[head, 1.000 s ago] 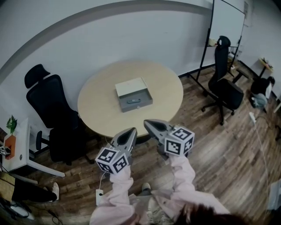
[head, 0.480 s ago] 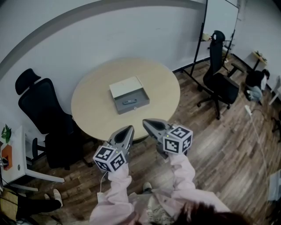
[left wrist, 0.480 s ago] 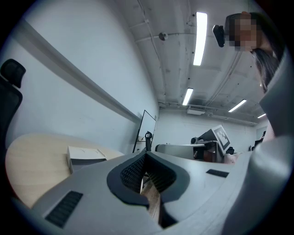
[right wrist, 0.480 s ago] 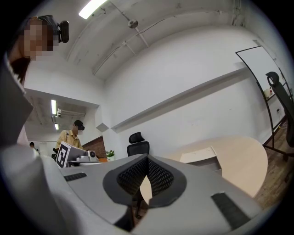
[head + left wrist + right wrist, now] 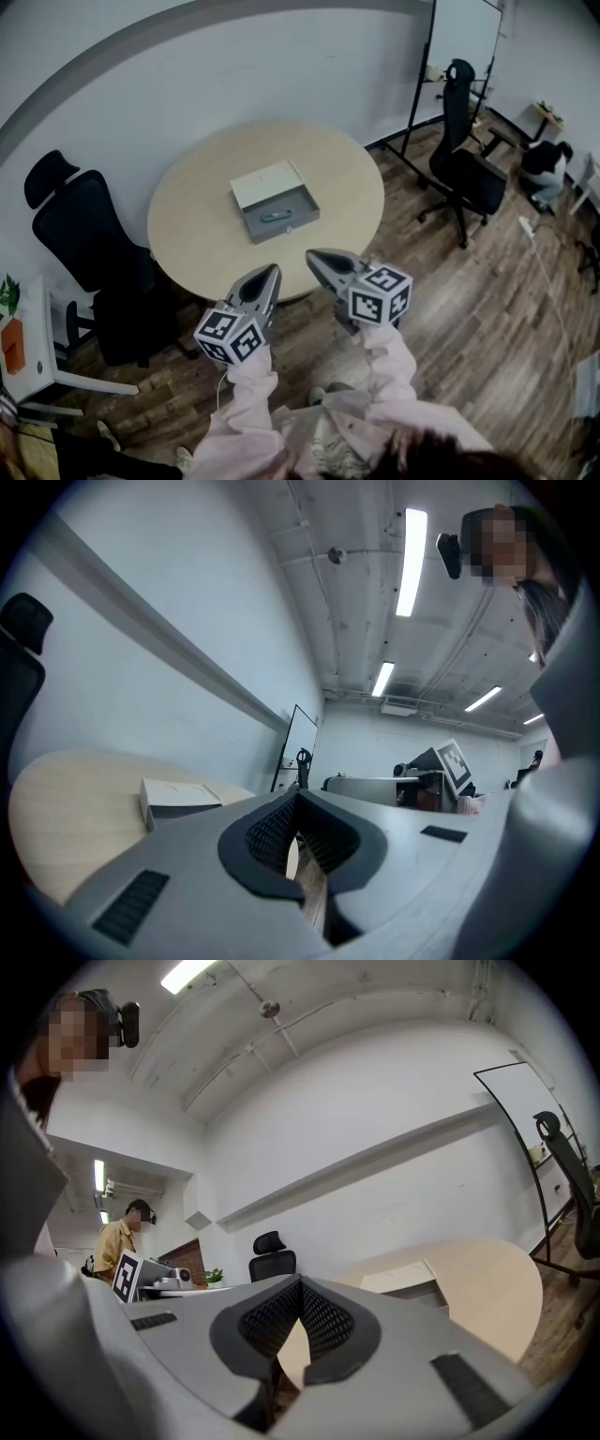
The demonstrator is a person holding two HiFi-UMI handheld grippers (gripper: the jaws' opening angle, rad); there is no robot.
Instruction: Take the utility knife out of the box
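Note:
A grey metal box stands open on the round wooden table, its pale lid tipped back. A small dark utility knife lies inside it. Both grippers hover short of the table's near edge, pointing at the box and well apart from it. My left gripper is shut with nothing in it, and so is my right gripper. The left gripper view has its tips meeting, with the box ahead to the left. In the right gripper view the tips meet and the box is ahead to the right.
A black office chair stands left of the table, another at the right by a whiteboard. A white side table is at far left. A person crouches at far right; another person stands beyond the left gripper.
Both grippers have drifted slightly toward the table with jaws unchanged. The table and box now sit a little further left in the head view.

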